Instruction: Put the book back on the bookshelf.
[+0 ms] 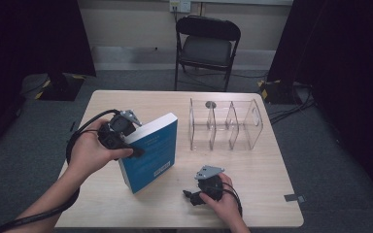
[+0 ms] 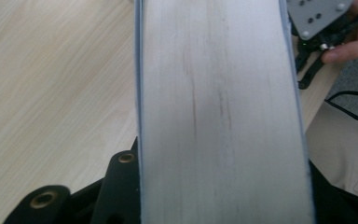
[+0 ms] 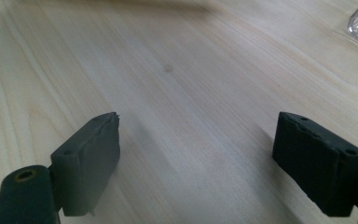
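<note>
Blue book (image 1: pixel 150 153), tilted up off the pale wooden table (image 1: pixel 252 174), clamped across its thickness by my left gripper (image 1: pixel 126 141) at the table's left. Its white page edge (image 2: pixel 221 112) runs straight up between the jaws. My right gripper (image 1: pixel 194 196) rests near me at the right, jaws spread wide over bare wood, holding nothing. A clear divided rack (image 1: pixel 226 124) stands farther off, right of the book. I judge the book could pivot or slide out, since I pinch it only near one edge and its weight hangs beyond the jaws; swinging it right could knock the light rack.
</note>
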`<state>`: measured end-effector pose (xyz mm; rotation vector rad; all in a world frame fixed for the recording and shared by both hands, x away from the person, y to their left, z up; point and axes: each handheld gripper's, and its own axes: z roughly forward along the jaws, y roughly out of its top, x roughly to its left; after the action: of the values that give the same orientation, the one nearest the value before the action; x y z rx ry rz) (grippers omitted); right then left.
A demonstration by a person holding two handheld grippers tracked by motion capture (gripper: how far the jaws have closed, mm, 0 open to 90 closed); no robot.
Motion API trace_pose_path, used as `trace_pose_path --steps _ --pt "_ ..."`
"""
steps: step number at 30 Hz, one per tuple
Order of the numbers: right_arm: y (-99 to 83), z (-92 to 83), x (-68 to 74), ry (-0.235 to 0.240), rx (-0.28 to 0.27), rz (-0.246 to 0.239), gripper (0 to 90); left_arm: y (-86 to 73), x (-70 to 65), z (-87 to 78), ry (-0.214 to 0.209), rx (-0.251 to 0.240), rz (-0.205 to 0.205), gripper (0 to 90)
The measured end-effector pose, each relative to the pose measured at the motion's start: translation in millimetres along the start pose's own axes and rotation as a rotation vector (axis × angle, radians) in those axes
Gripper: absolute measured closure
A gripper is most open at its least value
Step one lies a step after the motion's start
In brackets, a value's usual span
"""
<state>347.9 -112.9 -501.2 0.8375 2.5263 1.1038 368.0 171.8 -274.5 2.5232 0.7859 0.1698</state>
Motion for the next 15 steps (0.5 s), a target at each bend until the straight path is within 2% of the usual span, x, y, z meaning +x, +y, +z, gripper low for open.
trace_pose_path --steps 6,8,15 --pt "0.0 0.0 0.1 0.000 0.000 0.000 14.2 -5.2 -8.9 1.2 -0.002 -0.004 0.035 60.9" --pt "0.0 0.0 0.0 0.000 0.000 0.000 14.2 -8.3 -11.8 2.6 -0.004 -0.005 0.035 60.9" --pt "0.0 0.0 0.0 0.001 0.000 0.000 14.2 -17.4 -20.4 5.1 -0.036 -0.008 0.050 60.9"
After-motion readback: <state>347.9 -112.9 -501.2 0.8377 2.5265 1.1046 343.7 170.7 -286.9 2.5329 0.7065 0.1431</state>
